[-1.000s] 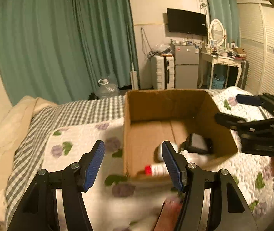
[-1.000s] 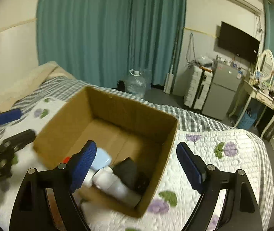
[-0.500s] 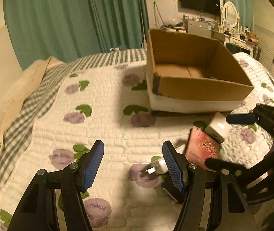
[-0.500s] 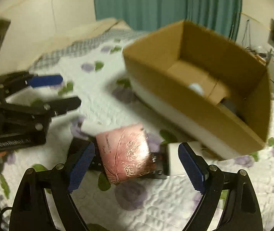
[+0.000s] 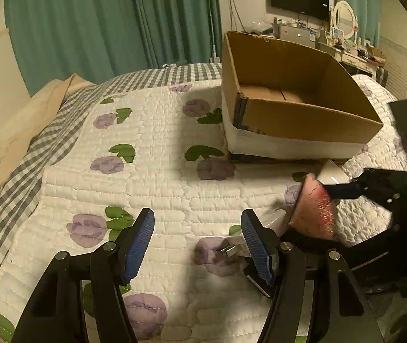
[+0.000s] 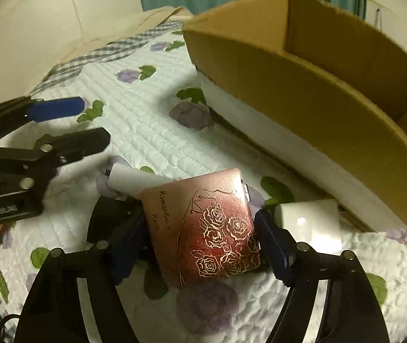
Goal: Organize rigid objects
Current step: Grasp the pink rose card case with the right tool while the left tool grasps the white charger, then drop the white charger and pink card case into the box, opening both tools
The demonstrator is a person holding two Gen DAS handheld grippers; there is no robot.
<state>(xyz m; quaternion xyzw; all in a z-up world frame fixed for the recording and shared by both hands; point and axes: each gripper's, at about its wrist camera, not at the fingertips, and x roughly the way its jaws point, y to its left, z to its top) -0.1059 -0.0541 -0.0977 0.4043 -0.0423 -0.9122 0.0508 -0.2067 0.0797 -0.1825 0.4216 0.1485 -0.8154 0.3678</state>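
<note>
My right gripper [image 6: 200,245] is shut on a pink case with gold rose print [image 6: 203,225], just above the quilt; it also shows in the left wrist view [image 5: 316,208]. A white charger plug [image 6: 132,178] lies left of the case, a white block [image 6: 309,218] to its right, a black object [image 6: 109,220] under it. My left gripper [image 5: 197,243] is open and empty, low over the quilt, next to the plug [image 5: 237,247]. The cardboard box [image 6: 317,100] stands behind on the bed.
The floral quilt [image 5: 146,171] covers the bed, with a beige cover [image 5: 17,131] at the left edge. Green curtains [image 5: 103,23], a TV and a dresser stand beyond the box [image 5: 294,85].
Both grippers dropped from over the box down to the quilt in front of it. My right gripper closed on the pink case and tilted it up.
</note>
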